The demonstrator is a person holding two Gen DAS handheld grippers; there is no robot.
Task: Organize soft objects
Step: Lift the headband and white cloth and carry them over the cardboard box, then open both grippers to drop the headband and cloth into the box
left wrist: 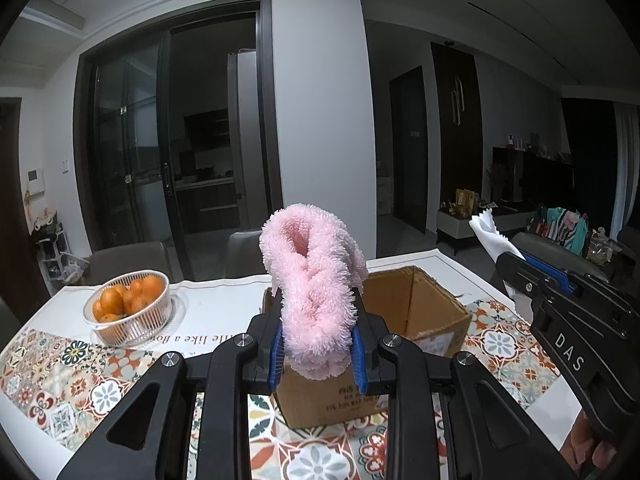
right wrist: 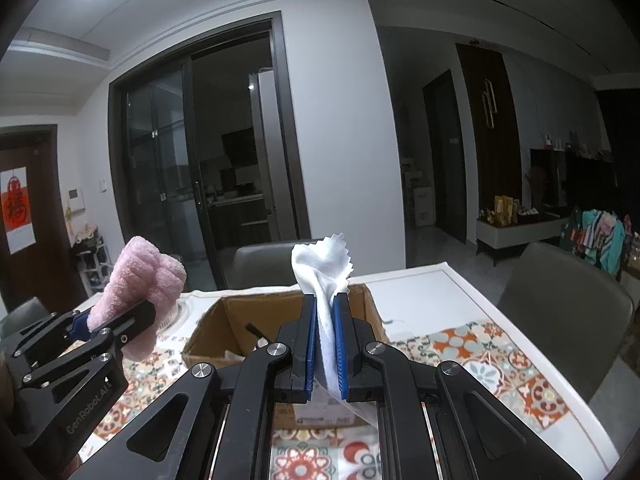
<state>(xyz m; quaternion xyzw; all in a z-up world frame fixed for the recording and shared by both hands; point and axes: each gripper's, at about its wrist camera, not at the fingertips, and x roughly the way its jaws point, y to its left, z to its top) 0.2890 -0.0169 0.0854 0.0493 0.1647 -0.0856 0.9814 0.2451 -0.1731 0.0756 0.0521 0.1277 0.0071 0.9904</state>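
Observation:
My left gripper [left wrist: 318,344] is shut on a fluffy pink cloth [left wrist: 316,280] and holds it upright above the near edge of an open cardboard box [left wrist: 416,312]. It also shows in the right wrist view [right wrist: 116,320] with the pink cloth [right wrist: 140,284]. My right gripper [right wrist: 326,340] is shut on a thin white cloth [right wrist: 324,276] and holds it over the near side of the box [right wrist: 224,324]. In the left wrist view the right gripper [left wrist: 504,256] is at the right, with the white cloth [left wrist: 490,228] sticking up from it.
A white basket of oranges [left wrist: 128,308] stands at the left on a patterned tablecloth [left wrist: 60,380]. Grey chairs [right wrist: 560,300] stand around the white table [right wrist: 440,292]. Glass doors and a wall lie behind.

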